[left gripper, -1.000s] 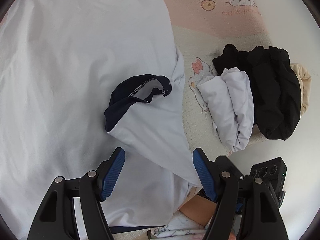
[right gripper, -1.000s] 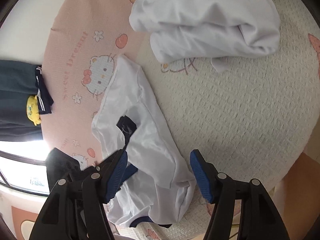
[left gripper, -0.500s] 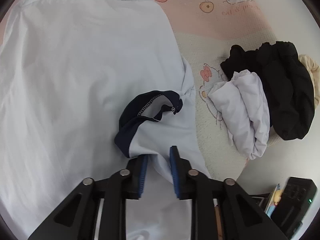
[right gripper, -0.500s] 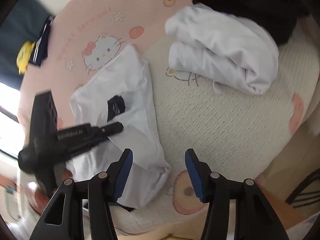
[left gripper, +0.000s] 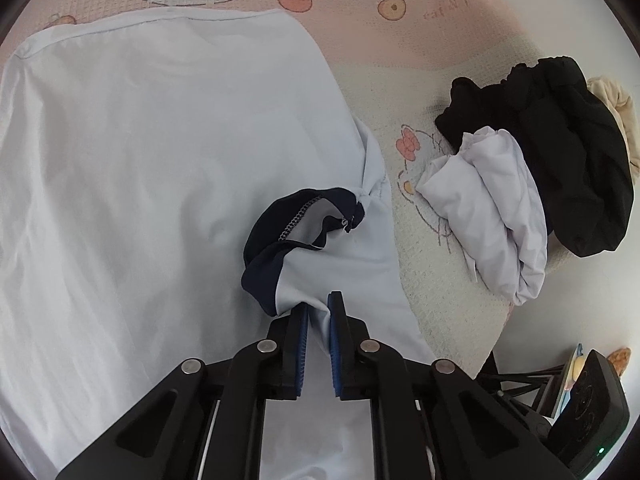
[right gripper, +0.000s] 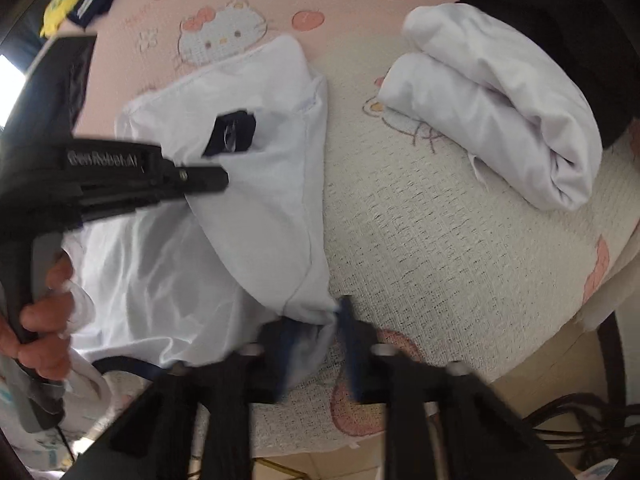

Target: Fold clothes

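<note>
left wrist view: the left gripper (left gripper: 318, 306) has its blue pads pinched onto a fold of the white t-shirt with navy sleeve trim (left gripper: 160, 168); jaws just closed down on the cloth
shirt spot: spread flat on the pink and cream cartoon-cat blanket (left gripper: 400, 60), filling the left side of this view, navy sleeve cuff (left gripper: 280, 232) curled up just ahead of the pads
blanket text: pink lettering near the top right, reads something like "eat & p…", the rest is too faint to make out
pile: folded white garment (left gripper: 496, 216) lying against a crumpled black garment (left gripper: 568, 148), a bit of beige cloth (left gripper: 616, 100) behind it, all well to the right of the shirt
corner: black device with a green light (left gripper: 588, 412) at lower right

right wrist view: the right gripper (right gripper: 316, 336) is blurry, but its jaws just closed and are clamped on the shirt's bottom corner, white fabric bunched between the blue pads
other tool: the left gripper crosses in from the left, a hand (right gripper: 44, 320) wrapped round its grip
branding: white lettering on that gripper's side reads "GenRobot.AI", a little smeared
blanket text here: pink writing along the top edge, unreadable
pile again: same folded white garment at upper right, black garment behind it
</note>
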Available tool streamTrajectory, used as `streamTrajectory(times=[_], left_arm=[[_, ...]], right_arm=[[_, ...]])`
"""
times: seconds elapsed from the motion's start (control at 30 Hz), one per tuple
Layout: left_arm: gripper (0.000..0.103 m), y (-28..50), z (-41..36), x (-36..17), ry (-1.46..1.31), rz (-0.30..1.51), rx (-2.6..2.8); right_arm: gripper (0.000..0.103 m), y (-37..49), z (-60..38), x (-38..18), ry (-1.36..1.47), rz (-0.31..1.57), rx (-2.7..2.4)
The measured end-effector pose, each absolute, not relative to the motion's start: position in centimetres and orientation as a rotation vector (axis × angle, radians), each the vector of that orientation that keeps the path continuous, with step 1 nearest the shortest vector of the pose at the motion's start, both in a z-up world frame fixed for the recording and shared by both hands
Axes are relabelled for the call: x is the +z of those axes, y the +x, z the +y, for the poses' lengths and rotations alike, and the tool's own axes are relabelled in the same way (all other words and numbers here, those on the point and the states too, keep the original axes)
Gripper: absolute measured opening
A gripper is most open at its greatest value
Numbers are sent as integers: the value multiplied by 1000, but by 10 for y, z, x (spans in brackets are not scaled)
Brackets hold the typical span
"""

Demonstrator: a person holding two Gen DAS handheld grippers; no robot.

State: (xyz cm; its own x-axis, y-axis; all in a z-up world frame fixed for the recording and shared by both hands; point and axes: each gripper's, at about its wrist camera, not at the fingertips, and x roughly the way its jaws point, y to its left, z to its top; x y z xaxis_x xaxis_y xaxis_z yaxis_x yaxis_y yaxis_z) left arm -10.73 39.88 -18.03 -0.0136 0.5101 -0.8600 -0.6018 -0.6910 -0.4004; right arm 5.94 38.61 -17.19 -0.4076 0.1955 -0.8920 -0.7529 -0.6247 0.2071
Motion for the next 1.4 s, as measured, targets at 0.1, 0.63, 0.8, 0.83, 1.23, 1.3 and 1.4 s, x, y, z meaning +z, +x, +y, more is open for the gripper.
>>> streamTrajectory(times=[0.1,0.63,0.8,0.83,1.23,1.3,1.4], left_arm=[[7,-111,400,-178,-1465,137,1824],[7,-115,400,-182,-1433,303,1866],[7,-130,386,-179,-1577,80,1757],[8,-134,381,-178,-1612,12,1729],[60,-152,356,-162,-1649,-182,1762],[60,-153,358,-161,-1632,-156,1776],[60,-154,358,-156,-1600,-85,1795]], right_arm=[[8,50,373,-169,-1190,703,2008],[8,57,353,-172,-1190,741,1913],[50,54,339,-163,-1179,685,1924],[55,54,335,-159,-1165,684,1934],[64,51,348,-131,-917,906,1982],[64,49,348,-129,-889,952,1974],[64,45,377,-129,-880,1022,1968]])
